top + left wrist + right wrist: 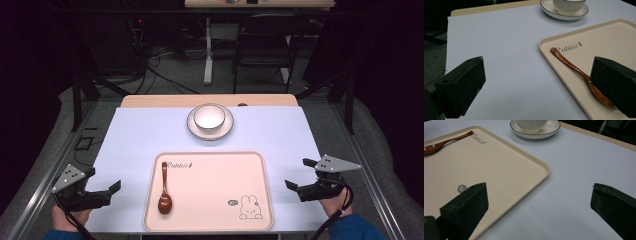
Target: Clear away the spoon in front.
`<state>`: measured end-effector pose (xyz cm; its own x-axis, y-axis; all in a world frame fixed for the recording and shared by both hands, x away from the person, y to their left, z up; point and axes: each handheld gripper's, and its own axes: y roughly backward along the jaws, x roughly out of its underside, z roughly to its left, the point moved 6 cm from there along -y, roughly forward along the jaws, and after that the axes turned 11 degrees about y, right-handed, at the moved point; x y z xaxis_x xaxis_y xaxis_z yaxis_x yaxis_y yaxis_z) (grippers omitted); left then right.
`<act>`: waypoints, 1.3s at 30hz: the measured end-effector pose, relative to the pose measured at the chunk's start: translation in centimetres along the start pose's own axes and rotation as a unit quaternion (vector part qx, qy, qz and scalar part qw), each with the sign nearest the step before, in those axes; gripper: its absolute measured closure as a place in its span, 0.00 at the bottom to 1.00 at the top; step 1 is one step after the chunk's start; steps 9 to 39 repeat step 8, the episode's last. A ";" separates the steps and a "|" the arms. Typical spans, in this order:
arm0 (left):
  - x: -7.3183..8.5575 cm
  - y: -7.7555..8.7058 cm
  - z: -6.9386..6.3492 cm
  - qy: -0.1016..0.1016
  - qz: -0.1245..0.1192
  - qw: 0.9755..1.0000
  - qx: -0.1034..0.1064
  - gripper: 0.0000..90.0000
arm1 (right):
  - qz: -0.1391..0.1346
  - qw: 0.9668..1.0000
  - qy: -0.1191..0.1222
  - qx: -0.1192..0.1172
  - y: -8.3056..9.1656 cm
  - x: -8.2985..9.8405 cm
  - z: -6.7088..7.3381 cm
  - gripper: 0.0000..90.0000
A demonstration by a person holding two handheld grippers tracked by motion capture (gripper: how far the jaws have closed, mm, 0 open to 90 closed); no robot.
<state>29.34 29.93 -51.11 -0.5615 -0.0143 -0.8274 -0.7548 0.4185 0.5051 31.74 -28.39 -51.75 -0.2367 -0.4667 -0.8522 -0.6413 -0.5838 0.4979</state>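
Both grippers [112,190] [298,175] gape empty; spoon [164,189] lies lengthwise, bowl toward person.

A dark room lay beyond the bench [150,130]: grey floor [170,70], tangled cables [150,57], a black chair [265,47].

One brown wooden spoon [165,190] lies on the one cream rabbit-print tray [210,192], which sits between the two grippers: the left gripper [116,189] and the right gripper [295,175]. Beyond both grippers stand one white ribbed cup [209,118] and the one saucer [192,126] under it. Farther off, behind the table, is one black chair [265,42].
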 end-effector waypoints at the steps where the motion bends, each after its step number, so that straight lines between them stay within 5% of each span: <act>1: 0.0 0.0 0.0 0.000 0.000 1.000 0.000 0.00 | 0.000 1.000 0.000 0.000 0.0 0.0 0.0 0.01; 39: 0.1 -0.2 0.1 0.003 0.004 1.000 -0.005 0.00 | 0.000 1.000 0.001 0.000 0.0 0.0 0.0 0.01</act>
